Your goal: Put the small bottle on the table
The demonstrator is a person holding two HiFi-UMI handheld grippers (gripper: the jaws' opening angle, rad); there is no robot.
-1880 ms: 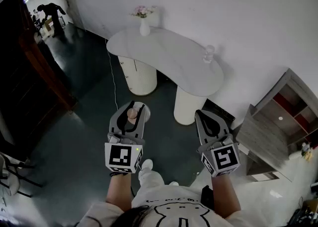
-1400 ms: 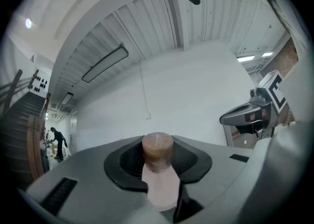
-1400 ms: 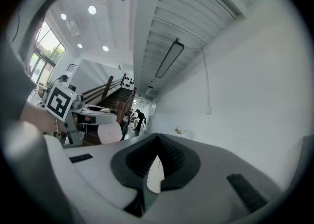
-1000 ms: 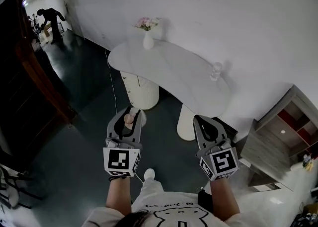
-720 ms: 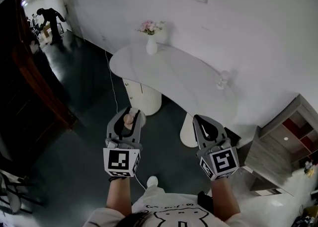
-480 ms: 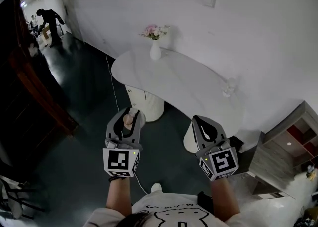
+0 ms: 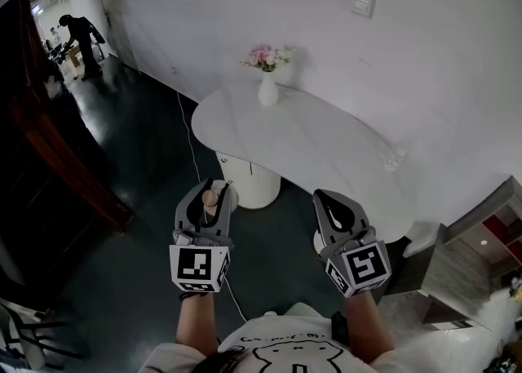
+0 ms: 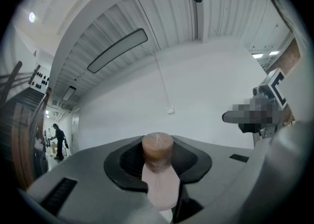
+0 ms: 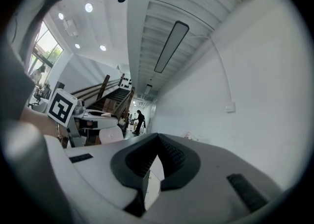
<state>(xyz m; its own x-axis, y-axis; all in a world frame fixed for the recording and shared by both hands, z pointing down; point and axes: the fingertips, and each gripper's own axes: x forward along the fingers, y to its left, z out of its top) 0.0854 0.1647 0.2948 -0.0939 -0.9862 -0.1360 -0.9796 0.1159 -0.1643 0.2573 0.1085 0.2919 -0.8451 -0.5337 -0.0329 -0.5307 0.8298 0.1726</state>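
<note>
A small bottle (image 7: 211, 197) with a brown cap (image 8: 157, 150) and a pale pink body stands upright between the jaws of my left gripper (image 7: 209, 193), which is shut on it. In the left gripper view the bottle's cap rises just above the dark pads (image 8: 128, 161). My right gripper (image 7: 328, 202) hangs beside it, shut with nothing in it (image 9: 157, 139). The white oval table (image 7: 326, 163) lies ahead of both grippers and lower. Both grippers are over the dark floor, short of the table's near edge.
A white vase of pink flowers (image 7: 267, 86) stands at the table's far end and a small clear glass piece (image 7: 396, 156) at its right end. A cable (image 7: 192, 147) runs over the floor. A wooden shelf unit (image 7: 481, 253) stands at the right, a person (image 7: 81, 33) far left.
The table has slid to the right and nearer in the head view as the person walks towards it. Both grippers keep their pose, the left one still holding the bottle.
</note>
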